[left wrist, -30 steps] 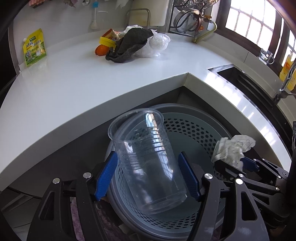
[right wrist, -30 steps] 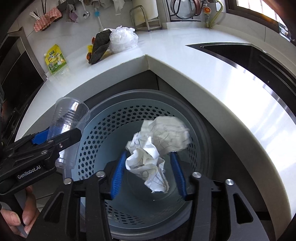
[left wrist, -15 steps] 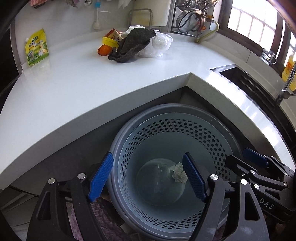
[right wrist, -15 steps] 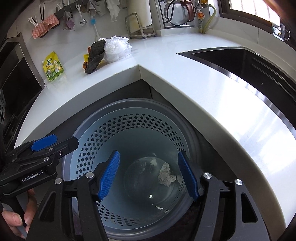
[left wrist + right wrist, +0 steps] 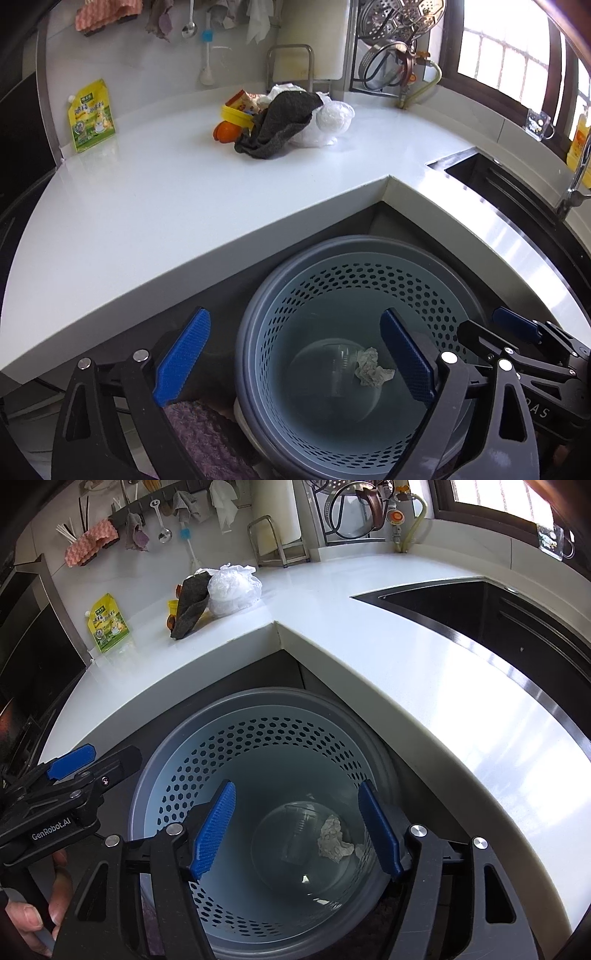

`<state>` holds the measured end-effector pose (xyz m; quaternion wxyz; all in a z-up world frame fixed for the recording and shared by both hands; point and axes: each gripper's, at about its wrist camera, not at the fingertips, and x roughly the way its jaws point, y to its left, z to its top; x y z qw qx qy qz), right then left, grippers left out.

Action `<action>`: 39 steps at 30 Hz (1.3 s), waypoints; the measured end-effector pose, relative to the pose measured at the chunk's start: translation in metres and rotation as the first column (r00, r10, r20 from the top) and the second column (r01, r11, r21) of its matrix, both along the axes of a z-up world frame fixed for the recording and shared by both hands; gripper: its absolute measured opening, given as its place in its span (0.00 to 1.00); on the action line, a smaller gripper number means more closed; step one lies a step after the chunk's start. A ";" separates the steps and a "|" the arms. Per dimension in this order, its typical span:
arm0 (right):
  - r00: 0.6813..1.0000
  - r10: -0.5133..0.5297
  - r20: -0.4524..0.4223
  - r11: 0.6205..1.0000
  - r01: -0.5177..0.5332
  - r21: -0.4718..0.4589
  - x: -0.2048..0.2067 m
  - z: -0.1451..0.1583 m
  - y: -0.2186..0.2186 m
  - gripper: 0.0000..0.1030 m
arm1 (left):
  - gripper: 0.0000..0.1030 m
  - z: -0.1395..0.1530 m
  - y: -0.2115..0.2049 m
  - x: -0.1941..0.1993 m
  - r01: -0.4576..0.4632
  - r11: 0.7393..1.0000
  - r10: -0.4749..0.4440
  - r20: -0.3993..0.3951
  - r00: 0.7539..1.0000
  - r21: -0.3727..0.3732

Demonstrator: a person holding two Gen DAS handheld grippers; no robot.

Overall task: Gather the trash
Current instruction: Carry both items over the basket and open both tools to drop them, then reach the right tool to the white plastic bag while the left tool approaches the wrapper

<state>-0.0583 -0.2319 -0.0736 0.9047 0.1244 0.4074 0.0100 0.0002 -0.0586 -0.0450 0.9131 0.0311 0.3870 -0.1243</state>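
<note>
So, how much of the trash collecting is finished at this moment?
Done: the clear plastic cup and the crumpled paper lie at the bottom of the perforated bin.

In hand: nothing. The left claw and right claw are over the bin with jaws opening and nothing between them.

Left: perhaps the heap on the counter, a dark cloth and plastic bag.

White L-shaped surface (image 5: 155,206) wrapping an inner corner; pale wall (image 5: 147,74) behind, hung with utensils; bright window (image 5: 495,55) right of that corner, above dark sink (image 5: 480,609).
</note>
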 end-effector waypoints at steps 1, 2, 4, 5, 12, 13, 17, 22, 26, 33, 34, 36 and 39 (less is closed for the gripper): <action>1.000 0.000 0.008 1.000 0.000 0.000 0.000 0.002 0.000 0.64 | 0.90 0.003 0.001 0.000 -0.004 1.000 0.004 0.014 1.000 -0.003; 1.000 0.000 0.017 1.000 0.000 -0.001 0.000 0.003 -0.001 0.65 | 0.93 0.006 0.002 0.000 -0.009 1.000 0.009 0.025 1.000 -0.005; 0.999 -0.005 0.037 1.000 0.005 0.000 0.000 0.008 -0.002 0.67 | 0.94 0.012 0.006 0.001 -0.015 1.000 0.016 0.045 0.999 -0.016; 0.999 -0.007 0.048 1.000 0.007 0.001 0.001 0.011 -0.002 0.67 | 0.94 0.015 0.008 0.002 -0.011 1.000 0.012 0.052 0.999 -0.024; 0.993 0.008 0.119 1.000 -0.006 -0.011 0.022 0.036 -0.002 0.72 | 0.94 0.047 0.019 0.015 -0.046 0.999 0.048 0.135 0.990 -0.023; 0.992 0.013 0.125 1.000 -0.012 -0.013 0.027 0.040 -0.002 0.72 | 0.94 0.050 0.020 0.020 -0.064 0.998 0.065 0.140 0.988 -0.014; 0.989 0.033 0.144 0.999 -0.032 -0.006 0.049 0.056 -0.005 0.73 | 0.94 0.060 0.026 0.045 -0.127 0.991 0.121 0.139 0.983 0.033; 0.982 0.062 0.176 0.997 -0.054 -0.049 0.084 0.078 -0.006 0.73 | 0.94 0.069 0.036 0.079 -0.187 0.982 0.180 0.137 0.974 0.037; 0.978 0.092 0.190 0.995 -0.081 -0.063 0.118 0.092 -0.004 0.73 | 0.94 0.076 0.045 0.100 -0.221 0.975 0.218 0.139 0.966 0.006; 0.965 0.160 0.206 0.984 -0.141 -0.106 0.177 0.111 0.013 0.73 | 0.94 0.086 0.059 0.134 -0.267 0.964 0.262 0.179 0.948 0.007; 0.963 0.171 0.207 0.983 -0.151 -0.108 0.186 0.113 0.016 0.73 | 0.94 0.086 0.061 0.139 -0.270 0.963 0.264 0.178 0.948 0.006; 0.961 0.190 0.199 0.979 -0.171 -0.112 0.205 0.112 0.025 0.73 | 0.94 0.083 0.066 0.149 -0.275 0.961 0.268 0.176 0.947 0.017; 0.957 0.230 0.176 0.970 -0.211 -0.123 0.234 0.108 0.039 0.73 | 0.94 0.079 0.073 0.159 -0.278 0.960 0.270 0.169 0.948 0.021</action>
